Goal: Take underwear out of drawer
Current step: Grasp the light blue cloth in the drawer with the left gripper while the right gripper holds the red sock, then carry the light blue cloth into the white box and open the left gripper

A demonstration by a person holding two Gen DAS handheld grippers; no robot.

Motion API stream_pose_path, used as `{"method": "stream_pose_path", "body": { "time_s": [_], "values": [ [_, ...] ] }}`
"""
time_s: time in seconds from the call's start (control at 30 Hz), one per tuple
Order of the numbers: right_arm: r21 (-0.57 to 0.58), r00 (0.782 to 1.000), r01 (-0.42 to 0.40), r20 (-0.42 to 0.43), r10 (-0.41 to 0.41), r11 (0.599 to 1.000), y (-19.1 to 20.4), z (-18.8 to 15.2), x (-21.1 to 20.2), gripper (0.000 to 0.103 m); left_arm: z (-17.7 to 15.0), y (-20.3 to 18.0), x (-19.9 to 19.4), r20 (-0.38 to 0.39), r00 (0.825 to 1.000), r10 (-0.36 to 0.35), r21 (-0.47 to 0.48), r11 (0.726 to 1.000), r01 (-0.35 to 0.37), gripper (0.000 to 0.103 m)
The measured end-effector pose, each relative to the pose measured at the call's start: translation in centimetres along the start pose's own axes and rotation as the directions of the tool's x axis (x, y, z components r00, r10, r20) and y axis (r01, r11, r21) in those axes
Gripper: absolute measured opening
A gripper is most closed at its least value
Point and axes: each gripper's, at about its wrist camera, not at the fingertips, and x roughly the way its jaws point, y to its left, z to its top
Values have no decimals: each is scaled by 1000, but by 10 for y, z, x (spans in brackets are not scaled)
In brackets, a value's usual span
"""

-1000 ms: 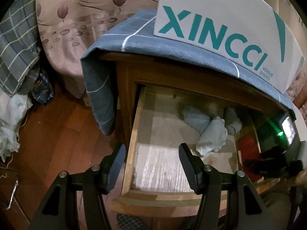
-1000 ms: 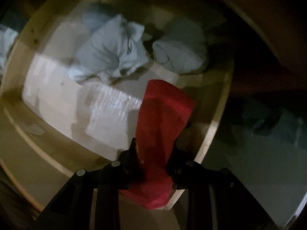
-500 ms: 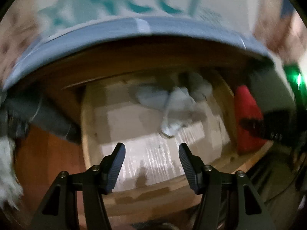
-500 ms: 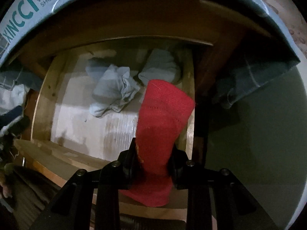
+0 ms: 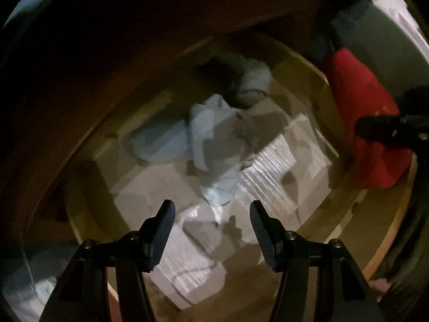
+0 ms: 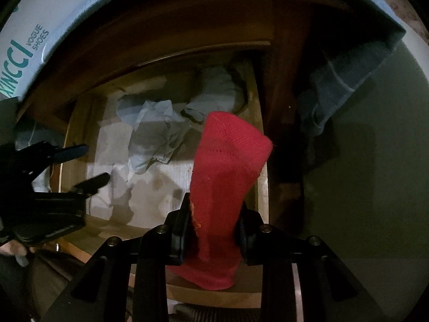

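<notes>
A pale blue garment (image 5: pixel 214 145), crumpled and trailing a thin tail toward the camera, lies on the lined floor of the open drawer (image 5: pixel 386 244), near the middle and slightly to the back. A second pale bundle (image 6: pixel 219 91) sits behind it against the rear right corner, touching or nearly touching the first; the left wrist view is dim and blurred, so where one piece ends and the other begins cannot be told for sure. A red garment (image 6: pixel 225 177) is pinched between the closed fingers of the right gripper (image 6: pixel 214 233), held above the drawer's front right corner and draping below the jaws. The left gripper (image 5: pixel 211 230) hovers over the drawer with its fingers spread wide and nothing between them, the garment's near tail lying just ahead of the gap.

The step in hand appears to be the left gripper's reach for the pale blue piece. It would go best by descending over the bunched middle rather than the thin tail, so the pads close on several folds and not a single slipping edge. The fingers should stay clear of the liner, which could be caught with the cloth. A straight lift should separate the piece from its neighbour, and keeping well left avoids the right gripper's load. Above the drawer, a white shoe box (image 6: pixel 26 43) rests on a blue cloth (image 6: pixel 346 80) draped over the cabinet top.
</notes>
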Motion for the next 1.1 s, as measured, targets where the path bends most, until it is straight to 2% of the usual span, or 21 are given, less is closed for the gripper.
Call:
{"method": "stream_pose_path", "body": {
  "time_s": [0.17,0.27,0.4,0.6,0.67,0.77,0.83,0.93,1.1],
  "values": [
    [2,1000,0,-5,0,1000,1,-1,0,26,9,-14,20,-58,998,-26,103,994,32,59],
    [14,1000,-17,-7,17,1000,-2,-1,-1,26,15,-19,32,-74,997,-4,151,988,15,59],
    [38,999,-37,-14,37,999,-6,-1,0,26,18,-21,40,-65,998,13,181,983,-1,60],
    [30,999,-43,-22,44,999,-4,-1,1,26,27,-6,55,-65,997,34,144,989,-25,60],
    [30,999,-46,-25,47,998,-3,-1,1,26,28,-9,60,-54,997,55,181,982,-45,60],
    [26,999,-46,-27,46,999,-3,-1,2,26,25,-10,72,-83,996,45,186,982,-29,59],
    [28,998,-48,-29,49,998,-3,-1,2,26,24,-13,81,-96,995,34,180,984,-16,42],
    [31,998,-54,-32,55,998,-4,0,4,26,18,-6,82,-115,993,0,149,989,17,35],
    [21,998,-47,-34,47,999,-2,1,7,26,1,-5,74,-138,990,-42,150,987,63,31]
  ]
}}
